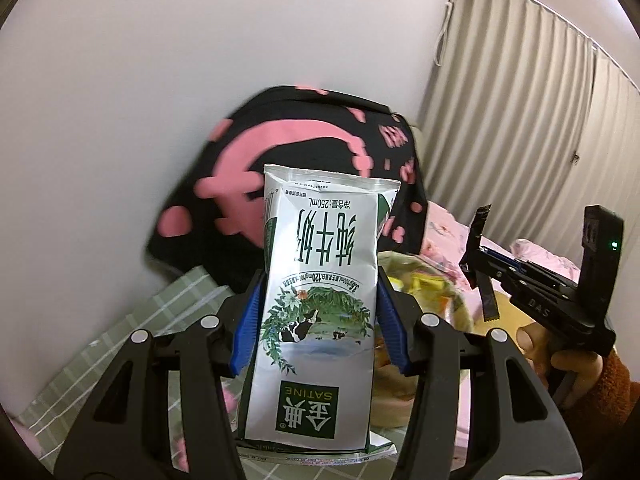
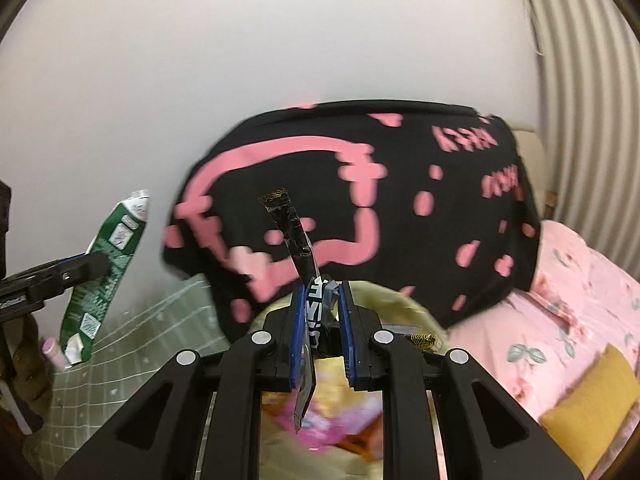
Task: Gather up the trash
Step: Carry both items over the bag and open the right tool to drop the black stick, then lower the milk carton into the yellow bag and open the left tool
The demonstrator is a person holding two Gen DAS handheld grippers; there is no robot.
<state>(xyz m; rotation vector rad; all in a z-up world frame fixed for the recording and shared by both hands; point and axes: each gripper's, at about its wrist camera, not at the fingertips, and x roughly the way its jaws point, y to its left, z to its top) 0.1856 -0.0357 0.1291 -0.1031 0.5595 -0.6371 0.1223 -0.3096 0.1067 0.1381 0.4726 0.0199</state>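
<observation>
Trash fills both your grippers: left gripper [image 1: 318, 316] pinches the flattened milk carton [image 1: 316, 304] upright, right gripper [image 2: 322, 332] clamps a black wrapper [image 2: 298, 248]. Below the right jaws sits the yellow bag [image 2: 404, 304], nearer that hand.

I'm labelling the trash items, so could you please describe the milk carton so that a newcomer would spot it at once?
Find the big black cushion with pink markings against the white wall. In front of it, the left gripper is clamped on the milk carton, a flattened silver box with green sides and a cow picture. The other held item, a thin dark wrapper, is far narrower.
</observation>
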